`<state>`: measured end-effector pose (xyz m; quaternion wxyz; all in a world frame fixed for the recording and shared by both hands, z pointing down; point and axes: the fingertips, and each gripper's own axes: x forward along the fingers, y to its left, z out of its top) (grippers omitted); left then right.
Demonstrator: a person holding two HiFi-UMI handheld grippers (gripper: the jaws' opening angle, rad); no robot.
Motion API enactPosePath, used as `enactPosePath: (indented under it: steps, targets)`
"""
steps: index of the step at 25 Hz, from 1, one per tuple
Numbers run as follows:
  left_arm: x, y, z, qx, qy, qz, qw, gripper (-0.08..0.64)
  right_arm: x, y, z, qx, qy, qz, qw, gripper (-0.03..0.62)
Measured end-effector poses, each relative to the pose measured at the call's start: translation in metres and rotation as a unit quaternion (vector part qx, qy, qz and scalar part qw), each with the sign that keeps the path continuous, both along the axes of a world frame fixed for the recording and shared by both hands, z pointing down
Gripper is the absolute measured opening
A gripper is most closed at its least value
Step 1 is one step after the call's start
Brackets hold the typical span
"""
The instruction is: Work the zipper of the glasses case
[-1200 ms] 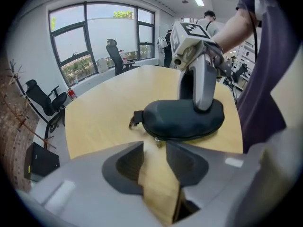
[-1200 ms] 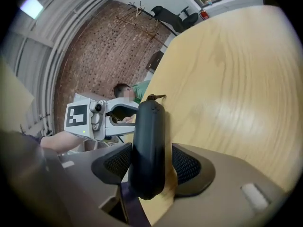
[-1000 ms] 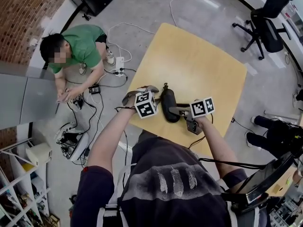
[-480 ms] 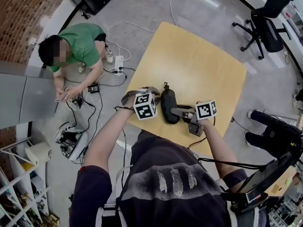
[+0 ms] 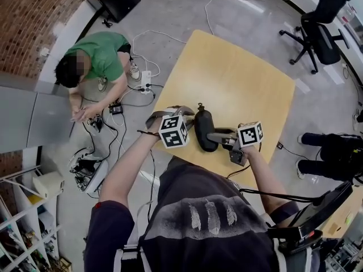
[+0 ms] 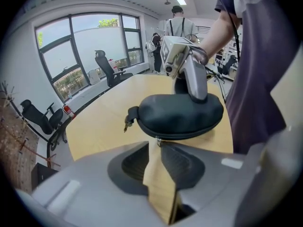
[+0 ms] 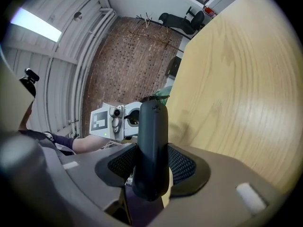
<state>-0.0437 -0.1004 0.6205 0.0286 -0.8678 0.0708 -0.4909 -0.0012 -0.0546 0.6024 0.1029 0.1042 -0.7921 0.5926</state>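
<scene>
The black glasses case [image 5: 203,130] hangs just above the tan table [image 5: 238,72], with my right gripper [image 5: 215,135] shut on its near end. In the right gripper view the case [image 7: 152,126] stands between both pads, which have closed on it a little. My left gripper [image 5: 187,112] is at the case's left side. In the left gripper view the small zipper pull [image 6: 157,141] sits at the tips of my left gripper [image 6: 155,145]. Its jaws have just been opening: a narrow gap shows between the pads and they do not press on the pull. A loop with a metal clip [image 6: 128,122] hangs from the case's end.
A person in a green shirt [image 5: 96,58] crouches on the floor left of the table, among cables and a power strip [image 5: 144,78]. A black office chair [image 5: 320,21] stands at the far right. More chairs and a standing person [image 6: 177,22] show beyond the table.
Both grippers and the case have risen a little toward the head camera. The crouching person has shifted along the floor.
</scene>
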Motion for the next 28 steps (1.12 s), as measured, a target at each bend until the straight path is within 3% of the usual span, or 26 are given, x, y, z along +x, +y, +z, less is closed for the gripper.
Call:
enactPosePath:
  steps: [4,12,21,28]
  targets:
    - [0.002,0.003,-0.006,0.012,0.002,-0.003,0.9999,0.003,-0.001,0.002,-0.008,0.004,-0.007,-0.001,1.000,0.204]
    - [-0.001,0.011,-0.017,0.004,-0.002,-0.011,0.9999,0.000,0.001,0.003,-0.019,0.009,-0.014,0.019,1.000,0.204]
    - [-0.008,0.022,-0.023,-0.001,-0.045,-0.008,0.9989,0.000,0.000,0.007,-0.026,0.034,0.006,0.052,0.998,0.201]
    - [-0.003,0.036,-0.025,-0.004,-0.064,0.020,0.9977,0.000,0.005,0.017,-0.026,0.032,0.003,0.051,0.998,0.201]
